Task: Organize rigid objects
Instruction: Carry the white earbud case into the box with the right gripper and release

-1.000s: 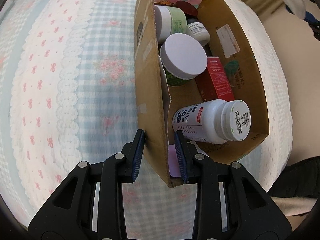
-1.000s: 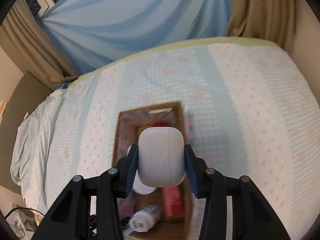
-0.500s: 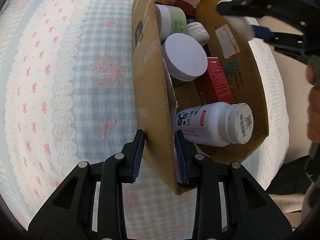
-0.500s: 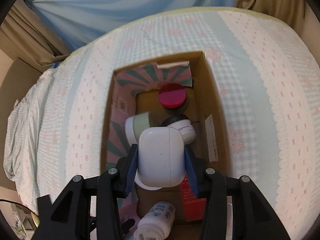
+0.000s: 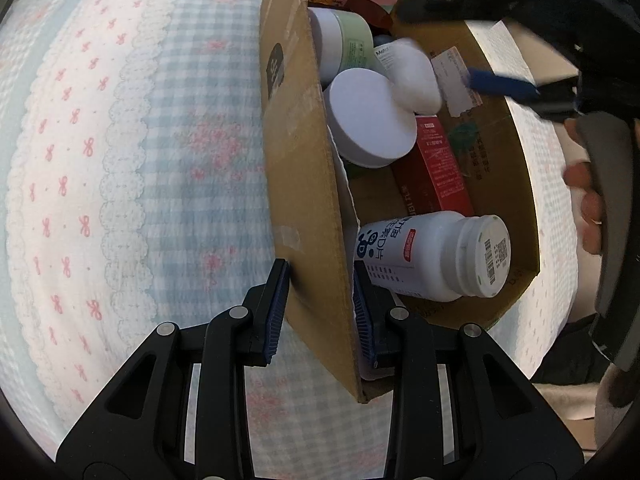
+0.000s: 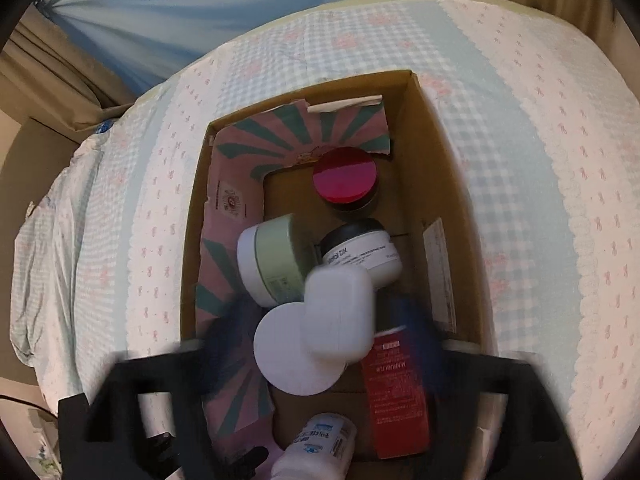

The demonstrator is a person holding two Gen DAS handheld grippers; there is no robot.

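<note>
Cardboard box (image 5: 304, 184) on the checked bedspread (image 5: 120, 160) — near wall clamped by the left gripper (image 5: 320, 312). White earbud case (image 6: 340, 316) inside the box, resting on the white jar lid (image 6: 288, 356), beside the red carton (image 6: 396, 392). Right gripper (image 6: 328, 344) spread wide around the case, blurred — touching nothing.

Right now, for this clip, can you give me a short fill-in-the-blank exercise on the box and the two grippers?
1. The left gripper straddles one ____ of the cardboard box.
2. The white earbud case sits partly on the jar with the ____ lid, between the right gripper's spread fingers.
3. The white pill bottle lies on its ____.
4. The flat carton is ____.

Missing words: wall; white; side; red
</note>
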